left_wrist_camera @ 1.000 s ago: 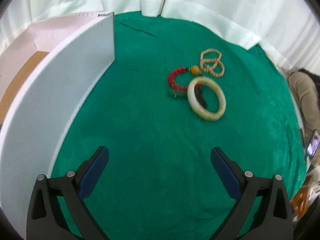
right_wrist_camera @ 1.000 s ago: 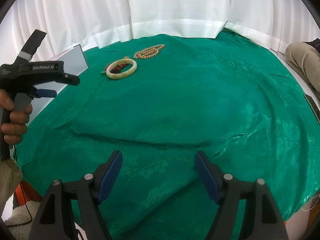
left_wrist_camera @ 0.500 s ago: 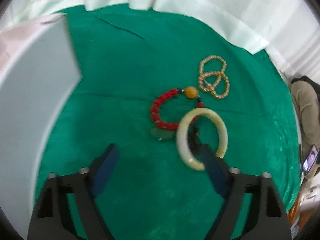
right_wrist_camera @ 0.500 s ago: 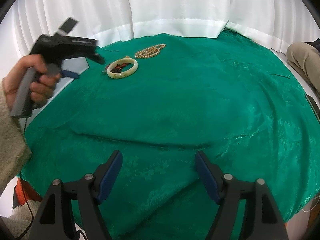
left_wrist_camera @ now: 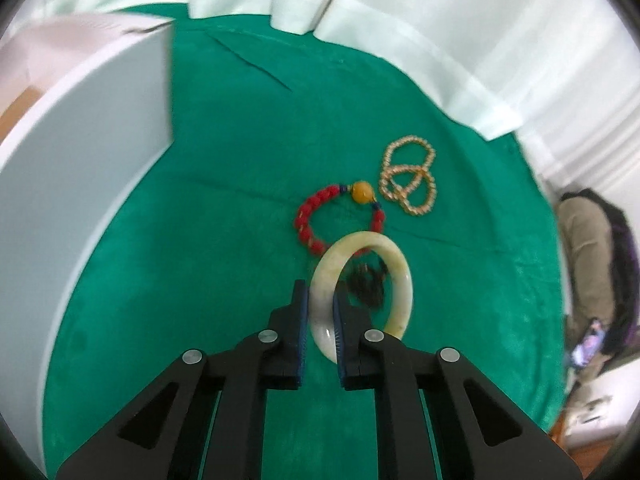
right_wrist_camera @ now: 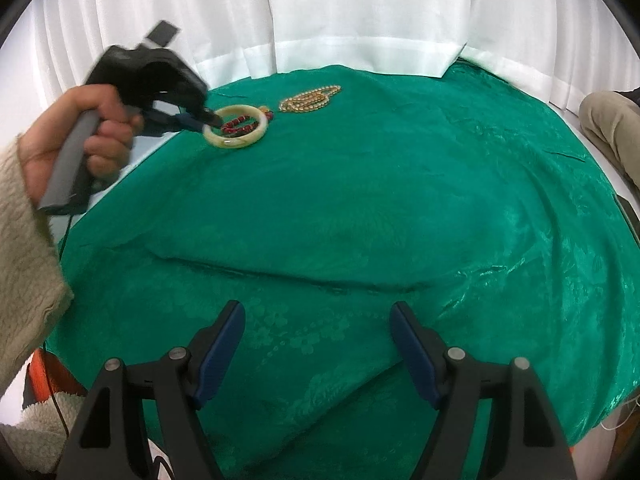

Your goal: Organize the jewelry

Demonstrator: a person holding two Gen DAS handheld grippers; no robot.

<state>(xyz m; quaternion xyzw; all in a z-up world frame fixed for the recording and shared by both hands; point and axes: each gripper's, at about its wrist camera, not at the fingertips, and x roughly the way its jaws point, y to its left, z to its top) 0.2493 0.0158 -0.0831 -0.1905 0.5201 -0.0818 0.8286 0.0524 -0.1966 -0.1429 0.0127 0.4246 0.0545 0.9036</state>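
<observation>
A white box [left_wrist_camera: 80, 200] stands at left on the green cloth [left_wrist_camera: 200, 280], its inside mostly cut off. The left gripper [left_wrist_camera: 320, 304] pinches the near rim of the pale jade bangle [left_wrist_camera: 404, 280], whose oval runs away from the camera, overlapping a red bead bracelet [left_wrist_camera: 316, 212]; a tan bead strand [left_wrist_camera: 408, 180] lies beyond. The right gripper [right_wrist_camera: 316, 340] hovers, jaws apart.

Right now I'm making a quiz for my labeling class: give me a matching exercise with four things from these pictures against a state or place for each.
Things:
1. pale jade bangle
2. red bead bracelet
3. gold bead strand
4. right gripper

States:
A. open, over bare green cloth
B. looped on the cloth, farthest from the left gripper
C. rim pinched between blue pads
D. partly under the bangle, with one orange bead

Pairs: 1-C, 2-D, 3-B, 4-A
</observation>
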